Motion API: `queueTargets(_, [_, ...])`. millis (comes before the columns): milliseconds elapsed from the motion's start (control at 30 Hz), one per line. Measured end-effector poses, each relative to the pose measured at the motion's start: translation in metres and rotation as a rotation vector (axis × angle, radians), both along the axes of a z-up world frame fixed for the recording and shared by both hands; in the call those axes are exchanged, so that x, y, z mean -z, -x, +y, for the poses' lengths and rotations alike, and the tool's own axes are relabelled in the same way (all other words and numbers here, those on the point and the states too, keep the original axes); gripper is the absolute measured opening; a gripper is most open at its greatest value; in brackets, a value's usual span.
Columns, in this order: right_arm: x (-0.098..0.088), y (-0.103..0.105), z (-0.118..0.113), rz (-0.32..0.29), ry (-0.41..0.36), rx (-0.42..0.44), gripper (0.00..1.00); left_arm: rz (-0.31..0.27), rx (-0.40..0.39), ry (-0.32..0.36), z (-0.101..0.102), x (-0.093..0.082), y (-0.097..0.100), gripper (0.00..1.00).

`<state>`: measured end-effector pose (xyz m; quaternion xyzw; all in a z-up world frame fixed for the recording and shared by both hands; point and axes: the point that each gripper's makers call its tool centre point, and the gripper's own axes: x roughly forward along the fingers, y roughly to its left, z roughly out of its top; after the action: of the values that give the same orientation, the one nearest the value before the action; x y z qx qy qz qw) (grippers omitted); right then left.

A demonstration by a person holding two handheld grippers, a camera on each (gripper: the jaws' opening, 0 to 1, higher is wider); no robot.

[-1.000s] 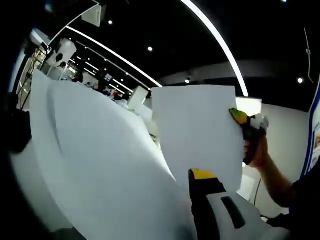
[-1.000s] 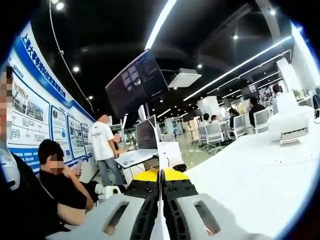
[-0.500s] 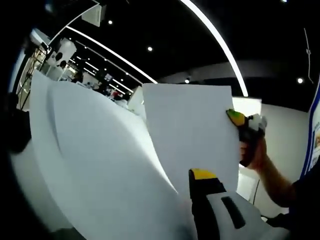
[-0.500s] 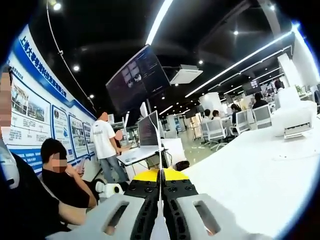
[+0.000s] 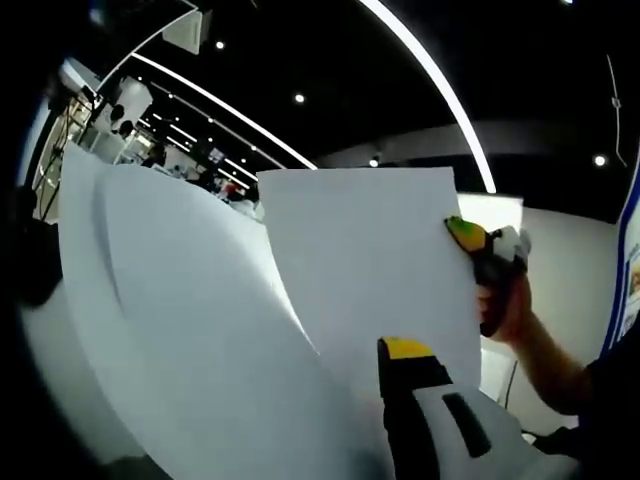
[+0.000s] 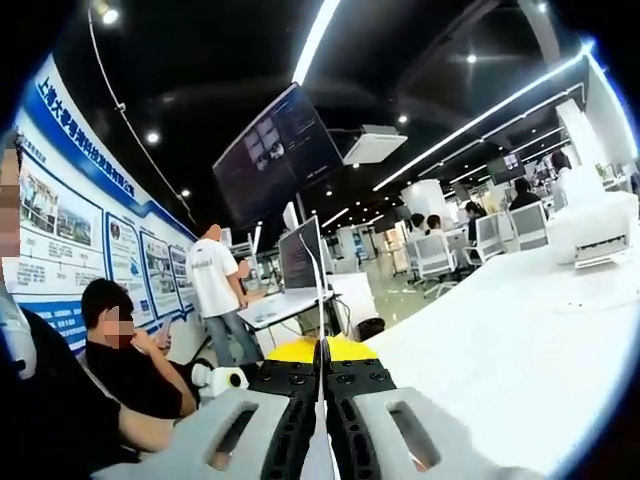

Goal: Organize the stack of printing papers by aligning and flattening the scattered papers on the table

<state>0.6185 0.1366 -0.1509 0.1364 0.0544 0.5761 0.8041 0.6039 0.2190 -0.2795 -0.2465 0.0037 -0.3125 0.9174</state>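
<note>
Curved paper stack (image 5: 200, 330): in the left gripper view we see broad white sheets bowing up from the lower left, covering most of the left half of the view.
Upright sheet (image 5: 370, 270): we see a flat white sheet standing just right of the curved stack, its top edge level against the dark ceiling and its lower part behind the left gripper's jaw.
Left gripper (image 5: 420, 420): we see one yellow-tipped jaw rising at bottom centre-right, lying against the paper. The second jaw is hidden behind the sheets, so we cannot tell whether this claw is clenched or released.
Right gripper, left gripper view (image 5: 470, 240): we see its yellow tip pinching the right edge of the upright sheet, with a person's hand (image 5: 505, 300) on the handle below it.
Wall posters (image 6: 90, 240): in the right gripper view we see blue-framed panels along the left wall.
Seated person (image 6: 125, 350): we see a person in dark clothes sitting low at the left, beside a standing person (image 6: 220, 290) in a white shirt.
Right gripper, own view (image 6: 320, 350): we see both jaws pressed together, clenched on a thin paper edge (image 6: 320, 300) that runs up between the yellow tips.
Hanging screen (image 6: 280, 150): we see a dark display hanging below the ceiling, above the jaws.
White table (image 6: 500, 340): we see a pale surface spreading out to the right.
</note>
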Motion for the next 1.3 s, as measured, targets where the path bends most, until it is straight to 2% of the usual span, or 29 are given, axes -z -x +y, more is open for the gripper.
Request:
queueTargets(67, [0.002, -0.001, 0.002, 0.008, -0.002, -0.002, 0.00, -0.001, 0.000, 0.001, 0.000, 0.000, 0.000, 0.31])
queueTargets(267, [0.011, 0.016, 0.012, 0.027, -0.009, -0.005, 0.00, -0.002, 0.000, 0.003, 0.000, 0.000, 0.000, 0.31])
queueTargets(433, [0.011, 0.005, 0.012, 0.060, -0.035, -0.014, 0.00, -0.002, 0.000, 0.005, 0.000, -0.001, 0.000, 0.31])
queueTargets(700, [0.016, -0.002, 0.018, 0.103, -0.070, -0.020, 0.00, -0.003, -0.001, 0.002, -0.001, -0.001, 0.000, 0.31])
queueTargets(1000, [0.016, 0.001, 0.026, 0.112, -0.067, -0.027, 0.00, -0.005, 0.001, 0.006, -0.001, -0.001, 0.001, 0.31])
queueTargets(1300, [0.020, -0.007, 0.035, 0.131, -0.074, -0.014, 0.00, -0.005, 0.002, 0.005, -0.001, -0.001, 0.001, 0.31])
